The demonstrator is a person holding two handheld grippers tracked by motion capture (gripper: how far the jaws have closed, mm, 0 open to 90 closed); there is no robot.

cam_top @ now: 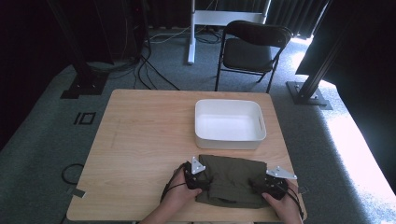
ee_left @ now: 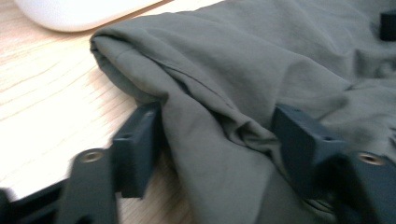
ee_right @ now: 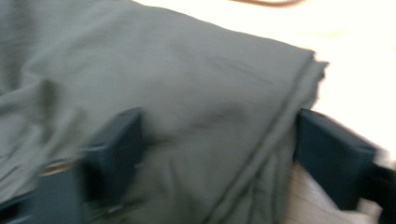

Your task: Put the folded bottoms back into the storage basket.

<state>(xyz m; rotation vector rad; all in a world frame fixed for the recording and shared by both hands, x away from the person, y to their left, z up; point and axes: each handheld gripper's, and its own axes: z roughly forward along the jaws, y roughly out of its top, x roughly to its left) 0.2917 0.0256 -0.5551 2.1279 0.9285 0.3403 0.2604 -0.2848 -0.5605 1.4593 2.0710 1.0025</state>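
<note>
- Cloth (cam_top: 233, 179), olive, folded, lay at lower centre-right of the high view on the table (cam_top: 140, 140), just below the white bin (cam_top: 229, 123). Prob. parked there so it could go into the bin w/ a short push or lift.
- Left gripper (cam_top: 201, 179) sat at the cloth's left edge, right gripper (cam_top: 261, 185) at its right edge; one per side, likely to lift the bundle evenly w/o unfolding it.
- Left gripper view: cloth (ee_left: 243, 93) filled centre and right of frame; jaws wide apart, a thick fold bunched between them, not yet pinched.
- Right gripper view (blurry): cloth (ee_right: 187, 107) ran across frame, its hemmed edge just inside the right-hand jaw; jaws wide open astride it, no squeeze visible.
- Bin looked empty.
</note>
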